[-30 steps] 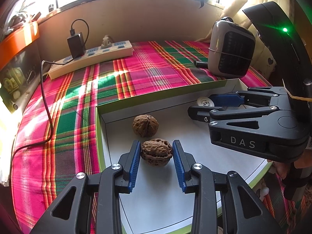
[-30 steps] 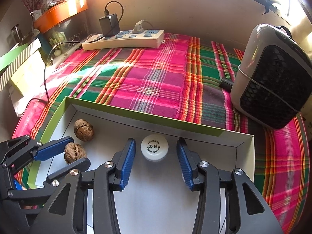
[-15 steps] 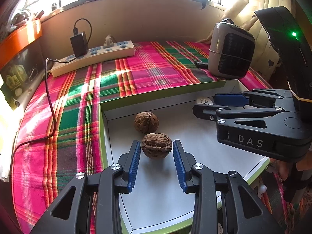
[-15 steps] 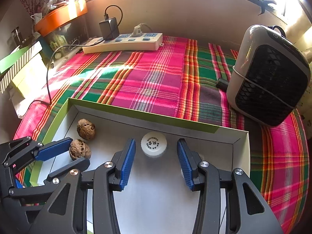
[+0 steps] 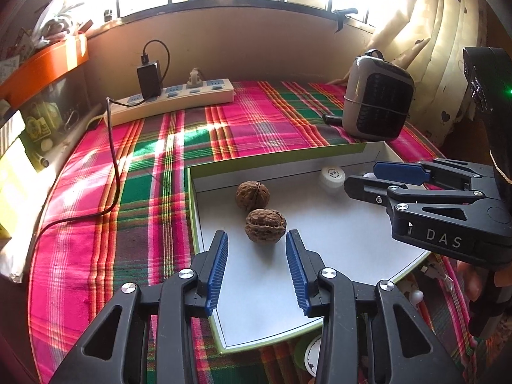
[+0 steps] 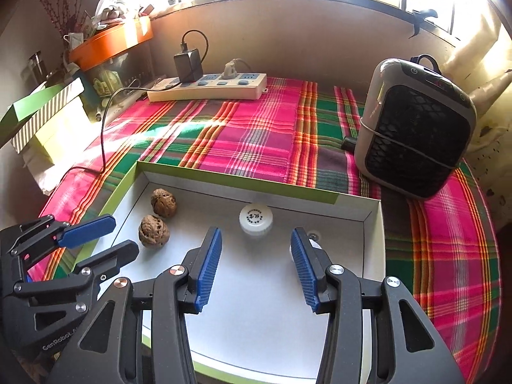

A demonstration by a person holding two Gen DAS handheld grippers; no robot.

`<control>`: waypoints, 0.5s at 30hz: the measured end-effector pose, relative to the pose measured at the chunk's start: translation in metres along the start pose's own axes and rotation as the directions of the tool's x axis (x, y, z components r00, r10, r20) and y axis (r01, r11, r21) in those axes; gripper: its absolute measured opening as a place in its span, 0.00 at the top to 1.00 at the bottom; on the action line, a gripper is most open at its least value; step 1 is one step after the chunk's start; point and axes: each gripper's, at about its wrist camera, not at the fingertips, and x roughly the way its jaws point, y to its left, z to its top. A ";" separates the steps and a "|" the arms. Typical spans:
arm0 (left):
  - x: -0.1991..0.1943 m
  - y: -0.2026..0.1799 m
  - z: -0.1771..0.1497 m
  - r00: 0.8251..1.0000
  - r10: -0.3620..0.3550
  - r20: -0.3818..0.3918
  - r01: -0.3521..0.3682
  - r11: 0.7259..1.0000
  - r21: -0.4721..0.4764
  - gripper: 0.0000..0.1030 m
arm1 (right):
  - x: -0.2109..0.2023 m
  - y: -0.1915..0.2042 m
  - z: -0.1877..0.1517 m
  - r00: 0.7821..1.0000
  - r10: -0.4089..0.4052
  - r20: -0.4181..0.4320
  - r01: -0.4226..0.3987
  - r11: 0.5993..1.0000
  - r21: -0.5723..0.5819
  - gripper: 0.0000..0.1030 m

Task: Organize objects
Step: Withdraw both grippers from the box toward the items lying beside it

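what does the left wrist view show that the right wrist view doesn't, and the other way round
Only the left wrist view: the curtain at the window and part of a hand under the right gripper.
Only the right wrist view: the green striped box at the far left edge.
Both share: the white tray, two walnuts, the near one ahead of the left gripper, whose jaws are opening with nothing between them, plus the white bottle cap, power strip and heater.
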 end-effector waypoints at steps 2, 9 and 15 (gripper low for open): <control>-0.004 0.000 -0.001 1.000 0.001 0.004 -0.001 1.000 -0.003 0.65 | -0.005 0.001 -0.003 1.000 0.000 0.007 0.000 1.000 0.001 0.55; -0.022 0.000 -0.011 1.000 -0.003 0.024 0.003 1.000 -0.016 0.65 | -0.024 0.004 -0.013 0.999 -0.003 0.043 0.004 1.000 -0.005 0.55; -0.037 -0.001 -0.020 0.999 -0.001 0.047 0.002 1.000 -0.020 0.65 | -0.041 0.000 -0.028 0.998 -0.003 0.068 0.002 1.000 0.013 0.55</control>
